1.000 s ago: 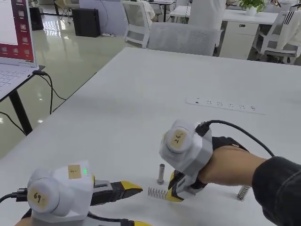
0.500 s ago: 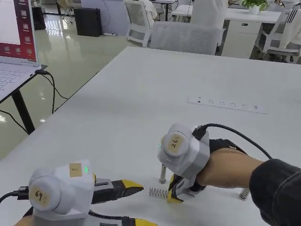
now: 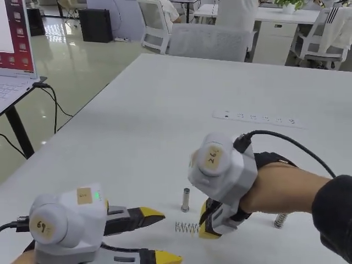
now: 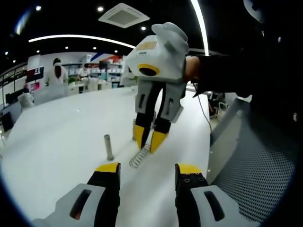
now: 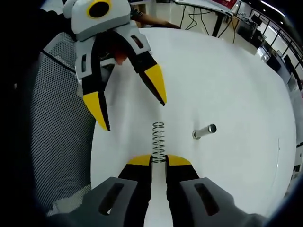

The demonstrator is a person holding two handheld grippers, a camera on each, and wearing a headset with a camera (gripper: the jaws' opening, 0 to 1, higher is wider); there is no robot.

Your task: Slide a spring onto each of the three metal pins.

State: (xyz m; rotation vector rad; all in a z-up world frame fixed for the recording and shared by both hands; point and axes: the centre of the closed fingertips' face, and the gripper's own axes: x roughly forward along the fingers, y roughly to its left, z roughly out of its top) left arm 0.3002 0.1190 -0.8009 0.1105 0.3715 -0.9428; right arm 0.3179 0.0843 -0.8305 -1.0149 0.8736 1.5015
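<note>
Yellow-tipped right tool [image 3: 208,230] pinches one end of a spring [image 3: 187,226] lying on the white bench [image 3: 165,110], just beside a bare upright pin [image 3: 186,199]. Nearby, the left tool [image 3: 164,236] hovers with jaws apart. Next, probably: lift the spring, stand it upright and lower it over the pin.

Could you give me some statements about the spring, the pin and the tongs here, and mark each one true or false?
1. The right tongs pinch one end of the spring. True.
2. The spring sits on the pin. False: it lies on the table beside the pin.
3. The left tongs are open and hold nothing. True.
4. The pin lies flat. False: it stands upright.
</note>
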